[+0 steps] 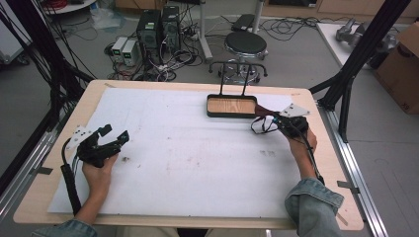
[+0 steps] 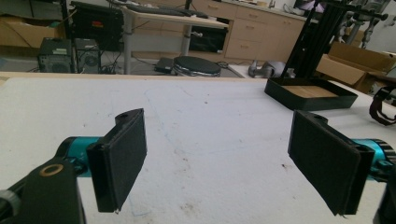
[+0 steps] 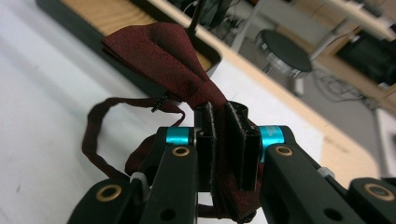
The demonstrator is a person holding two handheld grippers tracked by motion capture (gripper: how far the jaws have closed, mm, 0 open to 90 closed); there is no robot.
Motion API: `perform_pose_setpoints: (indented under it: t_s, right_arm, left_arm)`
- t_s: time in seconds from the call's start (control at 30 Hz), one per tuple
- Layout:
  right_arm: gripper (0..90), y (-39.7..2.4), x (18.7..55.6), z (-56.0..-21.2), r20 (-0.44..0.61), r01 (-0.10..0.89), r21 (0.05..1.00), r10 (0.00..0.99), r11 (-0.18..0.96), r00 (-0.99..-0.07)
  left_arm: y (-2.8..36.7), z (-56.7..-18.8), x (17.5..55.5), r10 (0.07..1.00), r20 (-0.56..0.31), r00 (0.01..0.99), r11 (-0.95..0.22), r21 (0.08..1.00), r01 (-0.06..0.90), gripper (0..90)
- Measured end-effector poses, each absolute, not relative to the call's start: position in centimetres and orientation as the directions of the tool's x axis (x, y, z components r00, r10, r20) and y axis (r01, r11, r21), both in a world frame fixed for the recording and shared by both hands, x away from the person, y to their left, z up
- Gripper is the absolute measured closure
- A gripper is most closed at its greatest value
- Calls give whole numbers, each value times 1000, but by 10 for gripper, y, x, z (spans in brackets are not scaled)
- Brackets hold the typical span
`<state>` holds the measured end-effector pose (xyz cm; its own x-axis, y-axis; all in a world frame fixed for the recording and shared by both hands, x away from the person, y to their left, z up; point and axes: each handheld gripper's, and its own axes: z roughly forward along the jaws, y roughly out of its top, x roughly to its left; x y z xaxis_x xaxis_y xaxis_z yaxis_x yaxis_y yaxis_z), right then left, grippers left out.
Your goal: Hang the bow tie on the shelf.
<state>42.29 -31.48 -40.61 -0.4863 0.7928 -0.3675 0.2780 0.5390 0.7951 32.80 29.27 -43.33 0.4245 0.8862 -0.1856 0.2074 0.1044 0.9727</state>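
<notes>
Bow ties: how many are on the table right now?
1. The dark red bow tie is clamped in the right gripper, beside the near right corner of the black tray. The tray's wooden floor looks bare; no others are visible.

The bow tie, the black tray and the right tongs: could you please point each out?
bow tie (image 3: 161, 51), right gripper view, on its dark red wing.
black tray (image 1: 213, 113), high view, on its near rim.
right tongs (image 3: 227, 140), right gripper view, midway between the fingertips.

Tray (image 1: 232, 114) blocks far side — centre free.
</notes>
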Motion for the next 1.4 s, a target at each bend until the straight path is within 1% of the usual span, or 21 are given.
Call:
perform_pose_setpoints:
  t_s: [0.1,0.17,0.23,0.27,0.6,0.73,0.8,0.83,0.93,1.13,1.23,1.3,1.4]
  right_arm:
    - [821,-314,420,-401,-372,255,811,800,527,-470]
    - [821,-313,416,-394,-384,209,831,804,515,-453]
    - [821,-312,415,-390,-387,194,838,807,510,-447]
    - [821,-312,415,-388,-378,198,842,811,501,-446]
    - [820,-297,421,-353,-336,109,898,825,425,-454]
    - [820,-290,426,-339,-341,88,906,835,415,-431]
    - [820,-289,429,-333,-350,59,912,846,406,-402]
    - [820,-288,432,-330,-340,70,915,852,398,-398]
    - [820,-286,440,-322,-343,50,921,863,387,-370]
    - [820,-281,453,-310,-326,55,928,876,368,-356]
    - [819,-278,457,-309,-325,60,928,876,369,-357]
    - [818,-273,462,-309,-341,68,921,876,384,-340]
    - [817,-273,466,-312,-336,84,920,881,382,-333]
  left_arm:
    - [293,-433,328,886,-186,425,105,973,207,198]
    - [293,-433,328,886,-185,425,104,973,208,198]
    - [293,-433,328,887,-183,424,101,973,208,198]
    - [293,-433,328,887,-183,424,101,973,209,198]
    - [293,-434,329,885,-185,426,102,972,211,199]
    - [293,-434,329,885,-189,426,105,971,213,201]
    - [293,-434,329,884,-188,428,104,972,212,203]
    - [292,-434,329,883,-187,431,102,972,212,206]
    - [292,-434,329,883,-186,431,102,972,211,207]
    - [292,-434,329,880,-194,433,109,971,213,207]
    - [293,-434,329,880,-191,435,105,971,215,207]
    - [293,-434,329,880,-191,435,105,971,215,207]
    - [292,-434,329,880,-193,435,106,971,216,206]
